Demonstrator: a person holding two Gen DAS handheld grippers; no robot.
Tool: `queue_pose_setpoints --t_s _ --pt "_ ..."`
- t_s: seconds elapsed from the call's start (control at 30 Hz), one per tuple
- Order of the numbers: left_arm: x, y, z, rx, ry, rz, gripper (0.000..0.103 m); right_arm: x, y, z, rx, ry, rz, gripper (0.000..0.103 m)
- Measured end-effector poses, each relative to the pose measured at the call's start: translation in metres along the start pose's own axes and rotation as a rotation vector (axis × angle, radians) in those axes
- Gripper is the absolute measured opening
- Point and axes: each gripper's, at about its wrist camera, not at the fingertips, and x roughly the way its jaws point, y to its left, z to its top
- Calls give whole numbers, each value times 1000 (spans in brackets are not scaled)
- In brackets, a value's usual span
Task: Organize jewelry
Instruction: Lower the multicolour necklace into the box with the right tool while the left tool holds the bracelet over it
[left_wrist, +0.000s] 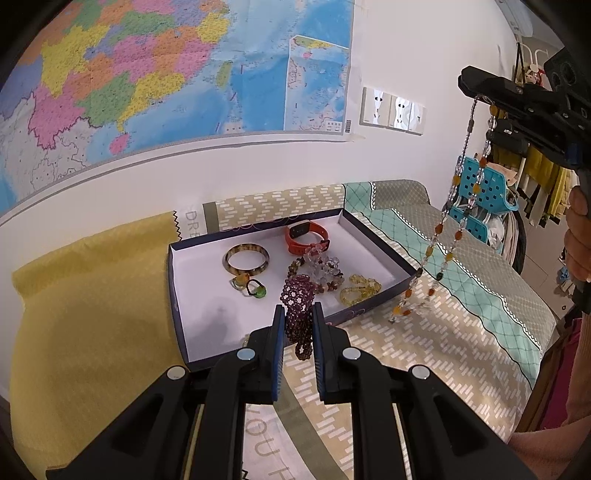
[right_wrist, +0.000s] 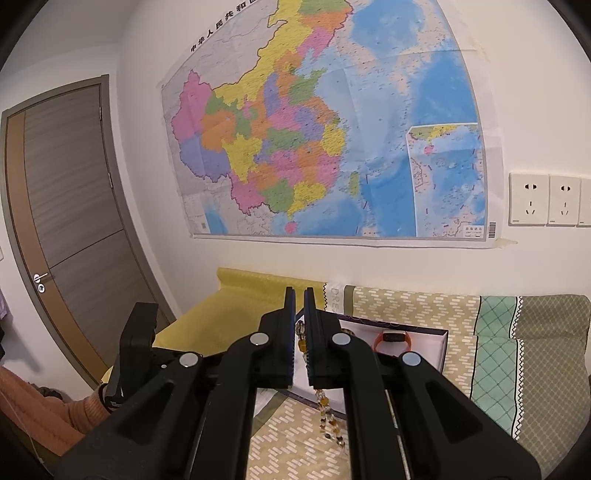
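A shallow dark-rimmed box (left_wrist: 177, 295) with a white floor lies on the bed. In it are a tortoiseshell bangle (left_wrist: 246, 259), an orange wristband (left_wrist: 306, 237), two rings (left_wrist: 248, 286), a clear and brown bead cluster (left_wrist: 318, 269) and a yellow bead bracelet (left_wrist: 359, 288). My left gripper (left_wrist: 298, 317) is shut on a purple bead bracelet (left_wrist: 298, 306) over the box's near rim. My right gripper (left_wrist: 476, 90) is shut on a long amber and clear bead necklace (left_wrist: 448, 206), which hangs to the bedcover right of the box. In the right wrist view the necklace (right_wrist: 302, 343) shows between the right gripper's (right_wrist: 299, 295) jaws.
The bed has a patterned cover (left_wrist: 424, 343) and a yellow cloth (left_wrist: 92, 314) on the left. A map (left_wrist: 147, 74) and wall sockets (left_wrist: 391, 109) are on the wall behind. A blue basket (left_wrist: 487, 188) and hanging clothes stand at the right. A door (right_wrist: 62, 206) is at the left.
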Motion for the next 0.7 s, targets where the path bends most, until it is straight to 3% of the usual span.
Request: queue_pose_setpoints --t_s 0.7 --pt "10 12 18 -8 -10 13 12 14 -7 16 4 -12 -12 5"
